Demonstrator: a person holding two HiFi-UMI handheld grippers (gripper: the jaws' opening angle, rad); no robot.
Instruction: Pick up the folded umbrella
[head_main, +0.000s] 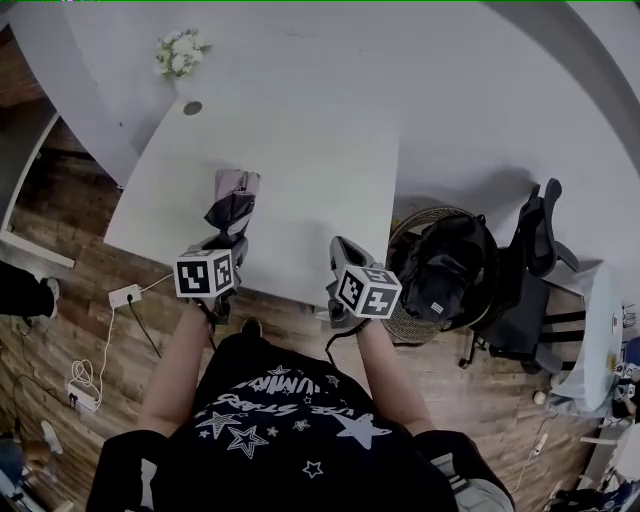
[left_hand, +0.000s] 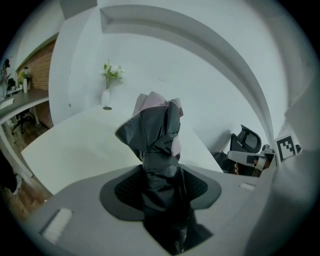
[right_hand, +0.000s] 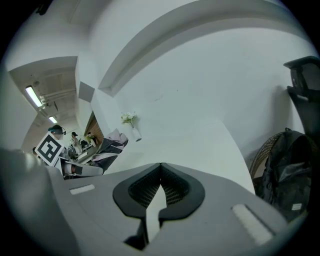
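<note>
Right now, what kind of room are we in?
Probably an office or meeting room: there is a big white table, a black swivel office chair beside it, and a white power strip with cables on the wooden floor.

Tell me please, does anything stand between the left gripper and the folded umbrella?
Nothing visible does. The left gripper is already closed on the folded umbrella, whose dark fabric fills the gap between its jaws. The right gripper is shut, empty and apart from it.

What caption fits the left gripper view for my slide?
Left gripper, jaws shut on the folded umbrella; white table and flower vase beyond.
</note>
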